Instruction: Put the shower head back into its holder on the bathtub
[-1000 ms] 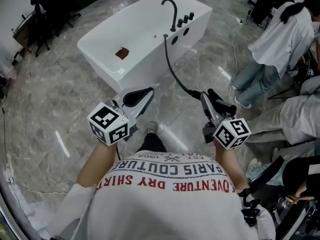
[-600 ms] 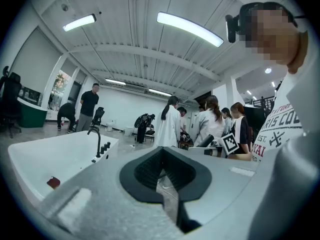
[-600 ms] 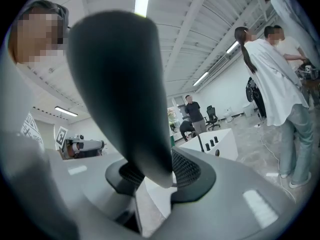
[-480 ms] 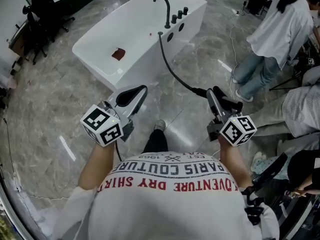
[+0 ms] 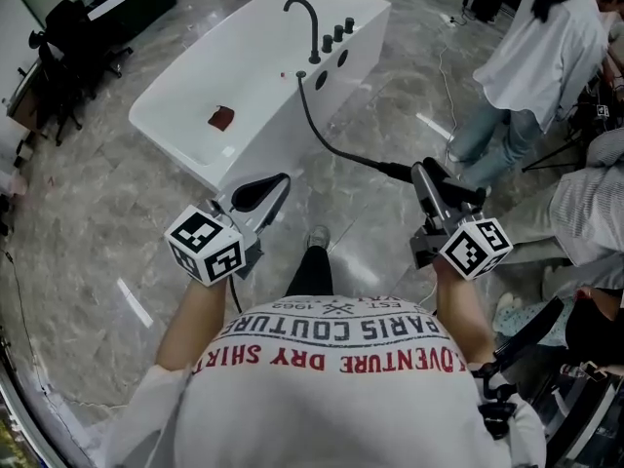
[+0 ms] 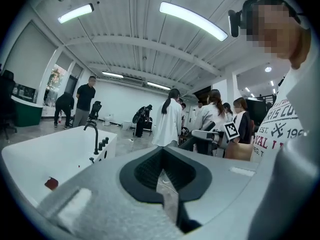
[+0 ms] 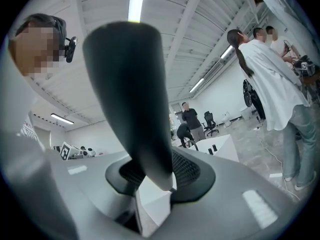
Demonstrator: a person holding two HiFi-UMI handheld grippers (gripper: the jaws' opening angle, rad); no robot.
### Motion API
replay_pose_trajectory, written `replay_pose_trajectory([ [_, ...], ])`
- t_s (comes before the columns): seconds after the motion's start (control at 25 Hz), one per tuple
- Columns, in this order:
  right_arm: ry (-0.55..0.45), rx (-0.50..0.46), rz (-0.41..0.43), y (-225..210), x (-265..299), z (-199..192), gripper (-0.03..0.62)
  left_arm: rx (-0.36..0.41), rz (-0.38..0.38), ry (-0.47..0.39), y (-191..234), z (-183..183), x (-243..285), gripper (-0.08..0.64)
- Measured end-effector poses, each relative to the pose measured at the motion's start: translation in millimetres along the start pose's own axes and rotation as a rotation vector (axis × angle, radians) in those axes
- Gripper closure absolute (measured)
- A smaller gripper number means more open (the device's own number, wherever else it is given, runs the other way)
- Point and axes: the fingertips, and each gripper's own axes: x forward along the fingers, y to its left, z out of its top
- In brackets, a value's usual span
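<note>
The white bathtub stands on the marble floor ahead, with a black faucet and knobs on its near rim. A black hose runs from that rim to the black shower head. My right gripper is shut on the shower head's handle, which rises thick and dark between its jaws in the right gripper view. My left gripper is shut and holds nothing; it is held level towards the tub, well short of it.
A small red-brown thing lies in the tub. A person in a white shirt stands at the right, others sit nearer. Office chairs stand at the far left. A cable crosses the floor.
The tub has slid up and to the left in the head view. My right gripper with the shower head has moved right, and the hose now lies straighter. Both jaws stand as before.
</note>
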Motion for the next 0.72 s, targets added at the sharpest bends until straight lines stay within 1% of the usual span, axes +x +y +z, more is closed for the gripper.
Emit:
replay_pose_trajectory([
  [0.16,-0.008,0.020,-0.013,-11.8,14.6,6.6,0.462,-0.026,-0.028,0.078,20.8,-18.8,27.3,0.558],
  [0.24,-0.005,0.023,-0.022,-20.7,26.7,8.6,0.462,-0.044,-0.053,0.102,32.9,-24.5,42.1,0.558],
  [0.36,-0.001,0.052,-0.033,-36.9,53.6,12.7,0.463,-0.066,-0.086,0.124,57.2,-24.9,66.6,0.558],
  [0.44,-0.003,0.074,-0.045,-49.4,74.0,16.9,0.463,-0.057,-0.091,0.154,75.5,-23.8,84.3,0.558],
  [0.56,0.000,0.079,-0.052,-66.3,108.0,24.2,0.465,-0.046,-0.107,0.184,99.7,-21.0,108.1,0.557],
  [0.72,-0.017,0.103,-0.051,-89.6,154.9,37.8,0.466,-0.056,-0.117,0.208,142.6,-17.5,137.8,0.558],
])
